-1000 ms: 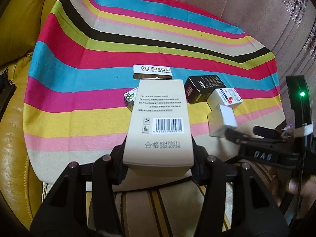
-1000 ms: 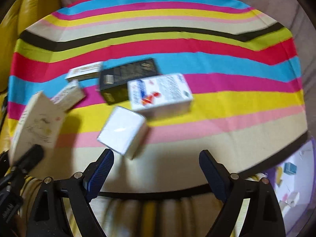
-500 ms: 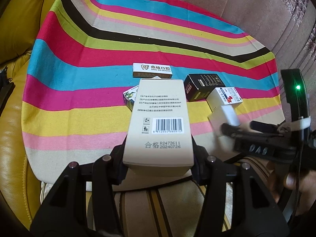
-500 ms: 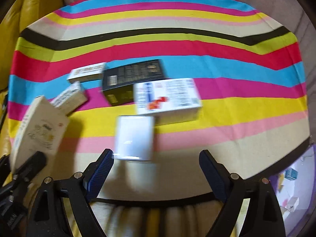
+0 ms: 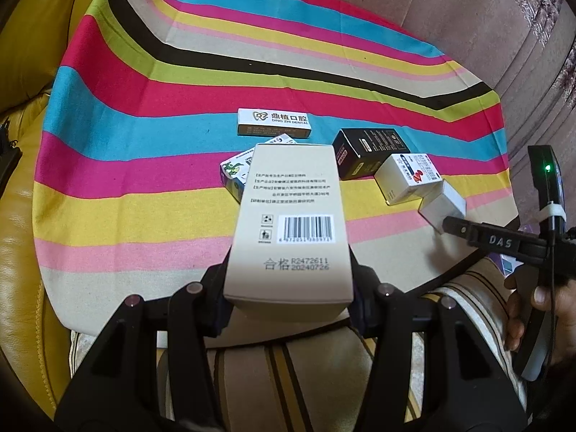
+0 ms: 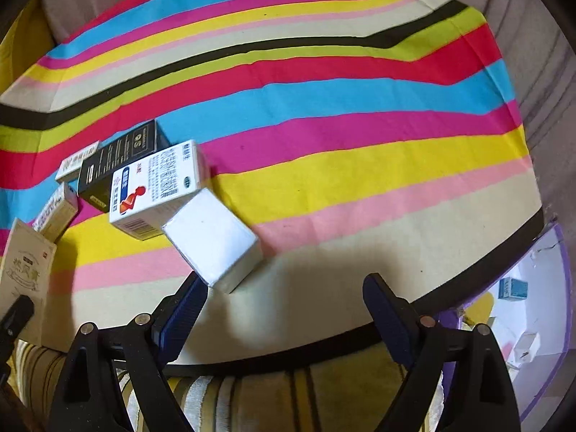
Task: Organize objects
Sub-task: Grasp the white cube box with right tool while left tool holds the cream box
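My left gripper is shut on a tall beige box with a barcode, held up over the striped cloth. Beyond it lie a white dental box, a green-and-white box, a black box, a white box with a red figure and a plain white box. My right gripper is open and empty above the cloth's near edge. Its left finger sits just in front of the plain white box. The beige box shows at the far left.
The cloth covers a sofa seat with yellow leather to the left and a brown backrest behind. A purple-edged bin with small boxes stands low on the right. A hand holds the right gripper.
The right gripper has moved to the right along the cloth's front edge and rolled a little, so the boxes now sit to its left. The left gripper and its beige box have stayed still.
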### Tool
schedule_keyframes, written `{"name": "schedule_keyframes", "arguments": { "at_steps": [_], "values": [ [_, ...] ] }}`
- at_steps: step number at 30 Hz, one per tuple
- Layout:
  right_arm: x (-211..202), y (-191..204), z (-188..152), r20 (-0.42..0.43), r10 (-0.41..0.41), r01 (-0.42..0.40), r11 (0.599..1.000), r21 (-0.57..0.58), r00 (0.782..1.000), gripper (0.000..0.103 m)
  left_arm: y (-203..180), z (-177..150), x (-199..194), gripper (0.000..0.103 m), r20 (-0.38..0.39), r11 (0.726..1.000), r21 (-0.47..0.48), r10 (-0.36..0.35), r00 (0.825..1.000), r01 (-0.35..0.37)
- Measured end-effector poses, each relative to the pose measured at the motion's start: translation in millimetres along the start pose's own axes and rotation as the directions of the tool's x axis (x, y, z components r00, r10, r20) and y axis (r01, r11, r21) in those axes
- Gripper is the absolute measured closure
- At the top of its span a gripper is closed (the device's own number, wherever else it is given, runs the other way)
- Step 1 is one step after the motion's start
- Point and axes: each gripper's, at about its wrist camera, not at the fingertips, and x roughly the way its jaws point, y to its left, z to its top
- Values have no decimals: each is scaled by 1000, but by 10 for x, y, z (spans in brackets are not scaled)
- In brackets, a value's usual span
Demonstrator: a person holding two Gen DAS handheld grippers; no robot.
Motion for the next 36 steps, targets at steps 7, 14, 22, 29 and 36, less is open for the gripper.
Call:
{"name": "schedule_keyframes", "arguments": {
  "at_steps": [7, 14, 22, 29, 36],
  "values": [
    [-16, -224, 4, 1, -61, 61, 997, 55, 998, 14, 3, -4, 12, 48, -2, 1000, -1, -3, 1000, 3],
    [-233, 49, -61, 71, 69, -65, 996, -57, 995, 14, 0, -16, 24, 48, -7, 1000, -2, 0, 1000, 0],
    [-138, 183, 42, 56, 73, -70, 996, -46, 996, 14, -34, -11, 11, 48, 3, 1000, 11, 14, 1000, -14],
    [43, 204, 166, 35, 2, -1, 1000, -12, 999, 16, -141, 7, -20, 48, 15, 999, 31, 30, 999, -30],
    [84, 176, 141, 12, 12, -12, 1000, -13, 1000, 49, -268, -9, -46, 48, 31, 998, 36, 49, 998, -50]
  ]
}}
